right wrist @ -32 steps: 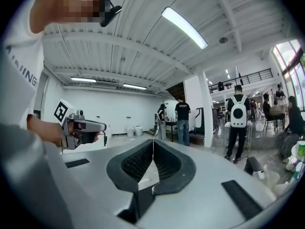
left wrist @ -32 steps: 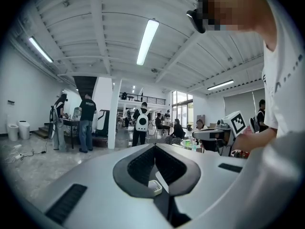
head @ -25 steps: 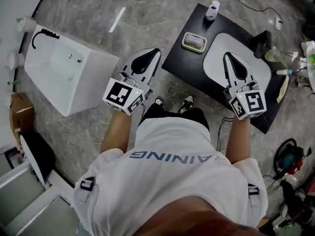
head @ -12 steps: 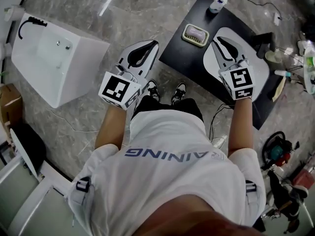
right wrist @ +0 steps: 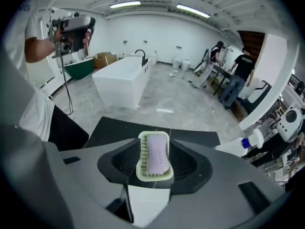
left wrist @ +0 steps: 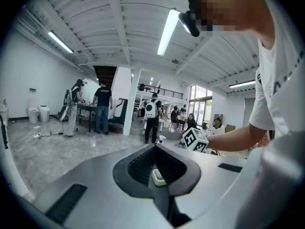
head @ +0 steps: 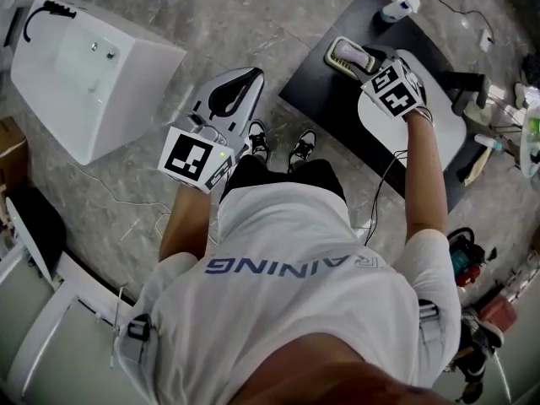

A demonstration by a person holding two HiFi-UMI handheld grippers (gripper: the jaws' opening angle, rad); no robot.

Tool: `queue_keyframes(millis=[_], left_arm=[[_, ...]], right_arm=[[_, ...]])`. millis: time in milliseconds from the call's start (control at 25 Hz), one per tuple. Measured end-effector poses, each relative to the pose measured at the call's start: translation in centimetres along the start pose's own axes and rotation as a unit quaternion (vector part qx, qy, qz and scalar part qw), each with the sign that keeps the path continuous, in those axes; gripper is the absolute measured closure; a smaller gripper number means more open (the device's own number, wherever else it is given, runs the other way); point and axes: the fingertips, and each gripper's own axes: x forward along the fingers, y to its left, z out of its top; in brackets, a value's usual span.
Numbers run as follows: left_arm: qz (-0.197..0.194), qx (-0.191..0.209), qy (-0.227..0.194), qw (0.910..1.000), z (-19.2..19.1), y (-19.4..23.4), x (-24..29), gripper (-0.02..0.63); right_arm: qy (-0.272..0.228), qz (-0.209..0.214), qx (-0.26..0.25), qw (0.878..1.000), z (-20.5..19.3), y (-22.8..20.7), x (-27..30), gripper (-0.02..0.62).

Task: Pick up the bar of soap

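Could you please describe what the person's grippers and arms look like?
The left gripper and right gripper both have grey-white shells, black ribbed pads and a cube of black-and-white square markers. The right's jaws are opening, soap dish between them. Short white T-shirt sleeves; arms bare.

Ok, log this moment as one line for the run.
phase: approach | right gripper: jaws opening, soap dish with purple bar of soap between them | left gripper: shut, empty

1. White T-shirt (head: 295,327): blue-grey print across the back reads "AINING", upside down in the head view; any letters beside it cannot be made out.
2. Bar of soap (right wrist: 157,159): embossed lettering on top, too small to read.
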Motion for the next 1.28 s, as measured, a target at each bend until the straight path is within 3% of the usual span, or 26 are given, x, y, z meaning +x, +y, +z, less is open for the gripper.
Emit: queue_keyframes(millis=[120,440,760,920,1040,1280], left_arm=[[0.007,-0.007,0.004,0.9999,-0.5,0.5,0.1,0.597],[0.019,-0.016,0.012,0.9996,-1.3,1.9,0.7,0.597],[0.026,-0.024,0.015,0.9993,-1.8,2.9,1.0,0.597],[0.024,-0.022,0.012,0.9994,-1.5,3.1,1.2,0.597],[0.023,-0.021,0.013,0.9994,-1.5,3.0,1.2,0.597],[0.018,-0.014,0.011,0.9997,-1.0,3.0,0.5,0.597]], right_arm=[[0.047,0.015,-0.021,0.999,-1.5,-0.1,2.6,0.422],[0.107,0.045,-0.046,0.992,-3.7,-0.4,6.7,0.422],[0.132,0.065,-0.051,0.988,-4.5,-0.2,8.5,0.422],[0.152,0.074,-0.078,0.982,-4.2,0.0,8.4,0.418],[0.147,0.064,-0.075,0.984,-4.3,-0.3,8.5,0.411],[0.082,0.005,-0.029,0.996,-3.2,-1.3,6.3,0.413]])
